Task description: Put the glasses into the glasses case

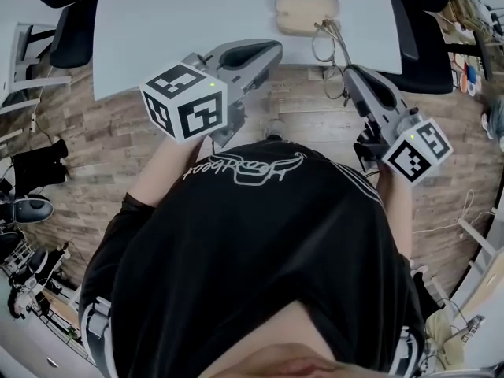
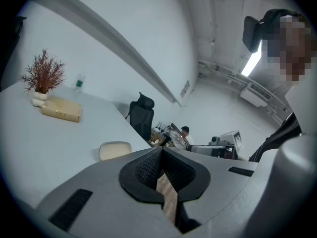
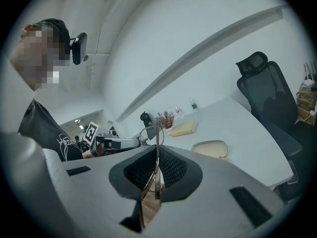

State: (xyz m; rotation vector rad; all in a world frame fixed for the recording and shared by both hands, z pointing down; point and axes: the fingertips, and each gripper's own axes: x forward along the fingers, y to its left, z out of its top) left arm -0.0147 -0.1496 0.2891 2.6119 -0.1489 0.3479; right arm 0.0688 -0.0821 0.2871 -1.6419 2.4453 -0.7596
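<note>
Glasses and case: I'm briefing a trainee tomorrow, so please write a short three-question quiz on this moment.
1. True or false: the glasses already lie inside the glasses case.
2. Which gripper holds the glasses? A left; B right; C neither.
3. Fill in: the glasses case rests on the white ____.
Key: 1 false, they are held in the right gripper, outside the case. 2 B. 3 table.
</note>
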